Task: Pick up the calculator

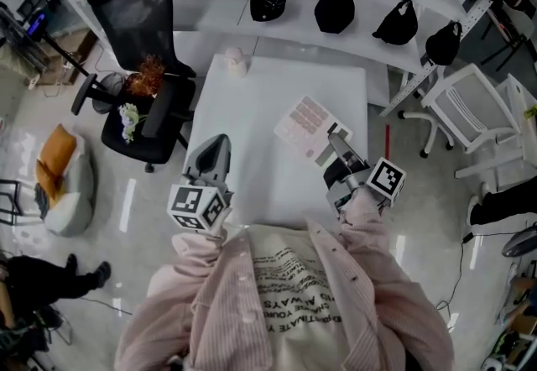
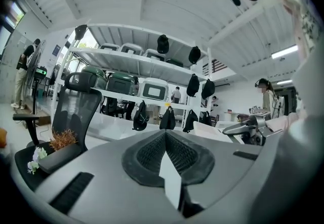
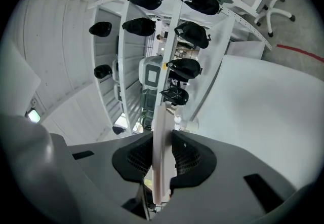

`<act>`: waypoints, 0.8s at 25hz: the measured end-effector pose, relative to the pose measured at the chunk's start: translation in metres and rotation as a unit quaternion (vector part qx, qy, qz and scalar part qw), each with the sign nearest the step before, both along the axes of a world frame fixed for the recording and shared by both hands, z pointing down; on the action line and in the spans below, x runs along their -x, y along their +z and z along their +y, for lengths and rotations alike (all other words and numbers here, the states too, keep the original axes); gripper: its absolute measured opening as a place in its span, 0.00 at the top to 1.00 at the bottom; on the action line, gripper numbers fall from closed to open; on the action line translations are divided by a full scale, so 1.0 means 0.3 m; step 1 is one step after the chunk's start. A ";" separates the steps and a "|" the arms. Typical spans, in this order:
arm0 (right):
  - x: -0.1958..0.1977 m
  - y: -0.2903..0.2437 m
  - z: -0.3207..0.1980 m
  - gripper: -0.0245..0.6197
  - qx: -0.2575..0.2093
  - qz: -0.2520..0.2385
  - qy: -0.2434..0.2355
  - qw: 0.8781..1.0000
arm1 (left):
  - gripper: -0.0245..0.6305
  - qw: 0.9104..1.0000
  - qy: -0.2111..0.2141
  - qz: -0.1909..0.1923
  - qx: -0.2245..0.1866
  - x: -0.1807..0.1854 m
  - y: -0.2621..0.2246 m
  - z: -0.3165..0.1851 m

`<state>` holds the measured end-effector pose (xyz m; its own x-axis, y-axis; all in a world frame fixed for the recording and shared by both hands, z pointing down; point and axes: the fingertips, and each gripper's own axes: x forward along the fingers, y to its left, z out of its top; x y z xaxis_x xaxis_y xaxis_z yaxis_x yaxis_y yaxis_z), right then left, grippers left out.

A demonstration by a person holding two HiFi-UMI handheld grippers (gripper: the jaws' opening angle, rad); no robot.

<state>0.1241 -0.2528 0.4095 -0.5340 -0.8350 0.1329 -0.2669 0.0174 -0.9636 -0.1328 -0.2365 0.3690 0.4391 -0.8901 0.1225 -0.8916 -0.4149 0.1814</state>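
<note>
Right gripper (image 1: 336, 145) jaws are closed partway on the near edge of the pink-keyed calculator (image 1: 305, 124), which shows edge-on between the pads in the right gripper view. The calculator sits over the right half of the white table (image 1: 268, 84). Left gripper (image 1: 213, 149), over the table's near-left edge: jaws together, nothing between them.

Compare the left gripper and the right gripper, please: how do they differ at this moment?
The right gripper has its jaws closed on the calculator, seen edge-on between them in the right gripper view; the left gripper has its jaws together on nothing. The right gripper reaches further over the white table; the left gripper sits by its near left edge. Both are grey and carry a marker cube.
</note>
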 end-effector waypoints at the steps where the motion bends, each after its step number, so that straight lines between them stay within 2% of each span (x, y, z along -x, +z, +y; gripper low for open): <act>1: -0.003 0.001 -0.001 0.85 -0.002 -0.001 0.001 1.000 | 0.96 1.000 -0.002 0.001 -0.001 0.005 0.000 -0.003; 20: -0.016 0.028 0.002 0.85 0.006 0.004 0.011 1.000 | 0.96 1.000 0.013 -0.004 0.005 -0.013 0.026 -0.017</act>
